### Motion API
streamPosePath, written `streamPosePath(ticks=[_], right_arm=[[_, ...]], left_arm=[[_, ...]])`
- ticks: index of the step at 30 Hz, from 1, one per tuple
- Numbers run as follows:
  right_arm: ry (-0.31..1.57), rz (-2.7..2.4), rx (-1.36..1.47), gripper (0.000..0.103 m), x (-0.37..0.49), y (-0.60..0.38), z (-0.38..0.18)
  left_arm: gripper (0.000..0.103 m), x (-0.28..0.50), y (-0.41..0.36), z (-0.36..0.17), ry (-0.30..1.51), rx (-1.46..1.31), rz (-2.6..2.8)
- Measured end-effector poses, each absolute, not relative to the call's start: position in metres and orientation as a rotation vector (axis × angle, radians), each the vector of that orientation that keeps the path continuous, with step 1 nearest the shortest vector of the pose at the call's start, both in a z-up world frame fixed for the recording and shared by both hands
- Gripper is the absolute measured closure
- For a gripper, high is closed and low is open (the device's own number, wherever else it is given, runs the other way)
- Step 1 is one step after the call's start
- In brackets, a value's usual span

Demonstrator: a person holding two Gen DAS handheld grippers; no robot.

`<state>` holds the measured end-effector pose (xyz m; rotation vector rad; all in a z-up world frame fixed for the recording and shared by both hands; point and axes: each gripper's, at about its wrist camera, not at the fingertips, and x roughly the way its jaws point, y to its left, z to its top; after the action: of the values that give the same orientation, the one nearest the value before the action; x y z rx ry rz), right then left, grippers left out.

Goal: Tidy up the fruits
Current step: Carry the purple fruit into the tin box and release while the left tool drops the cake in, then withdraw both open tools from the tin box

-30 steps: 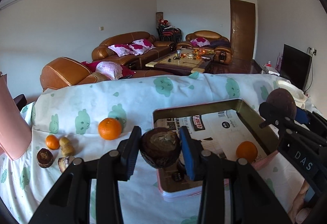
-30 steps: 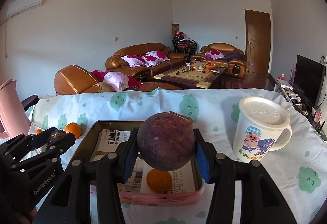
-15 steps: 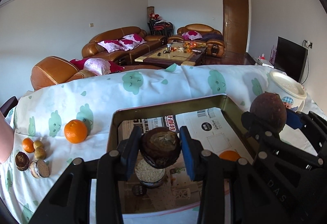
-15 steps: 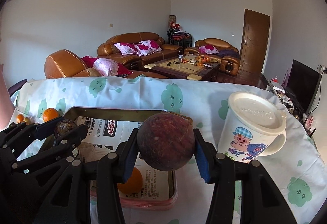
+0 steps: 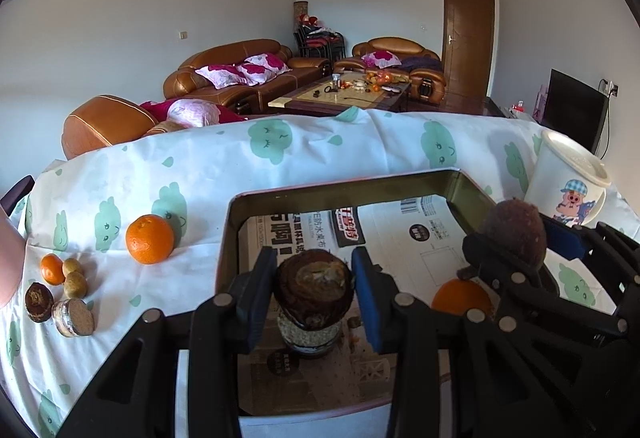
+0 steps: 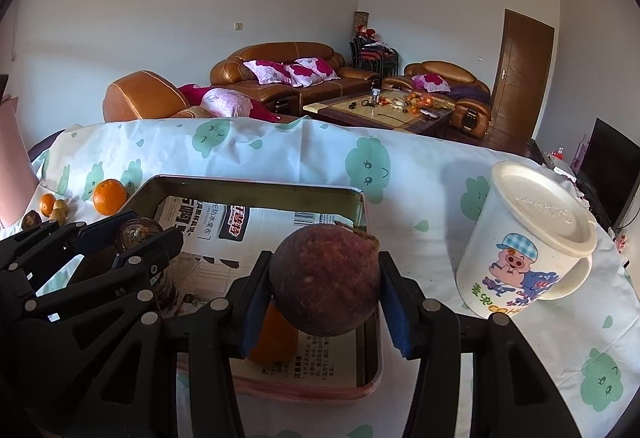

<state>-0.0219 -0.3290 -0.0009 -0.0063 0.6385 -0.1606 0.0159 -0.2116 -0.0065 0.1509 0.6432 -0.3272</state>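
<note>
Both claws are loaded over the tray [image 5: 472, 184]: left claw [image 5: 314, 292] clamps a small dark fruit [image 5: 314, 288], right claw [image 6: 325, 292] a bigger purple fruit [image 6: 325, 282]. I'd lower onto bare newspaper, clear of the orange [image 6: 276, 334], then release gently.

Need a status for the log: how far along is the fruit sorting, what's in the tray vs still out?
Done: one orange lies in the tray, with a small item under the left gripper. In hand: left gripper holds a small dark fruit, right gripper a larger purple fruit, both over the tray. Left: a big orange and several small pieces on the cloth.
</note>
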Motion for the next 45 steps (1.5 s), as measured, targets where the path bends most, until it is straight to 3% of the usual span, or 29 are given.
streamPosePath(ticks=[2,4,10,12,16,29,45], right_arm=[[0.638,-0.134,0.005,0.050,-0.021,-0.330,-0.001],[0.632,-0.123,0.018,0.049,-0.021,-0.331,0.000],[0.608,-0.046,0.136,0.048,-0.026,-0.346,0.003],[0.593,-0.017,0.190,0.046,-0.028,-0.352,0.005],[0.545,0.056,0.311,0.034,-0.034,-0.362,0.009],[0.389,-0.150,0.279,0.034,-0.058,-0.363,0.023],[0.387,-0.250,0.196,0.034,-0.065,-0.340,0.018]], left_arm=[[0.056,0.015,-0.209,-0.005,0.634,0.154,-0.306],[0.039,0.014,-0.204,-0.003,0.625,0.148,-0.277],[0.005,0.007,-0.189,0.009,0.563,0.118,-0.221],[0.000,0.004,-0.181,0.014,0.537,0.100,-0.213],[0.000,0.001,-0.173,0.021,0.521,0.085,-0.242],[0.000,-0.005,-0.150,0.020,0.485,0.093,-0.202],[0.000,-0.002,-0.095,0.008,0.494,0.131,-0.107]])
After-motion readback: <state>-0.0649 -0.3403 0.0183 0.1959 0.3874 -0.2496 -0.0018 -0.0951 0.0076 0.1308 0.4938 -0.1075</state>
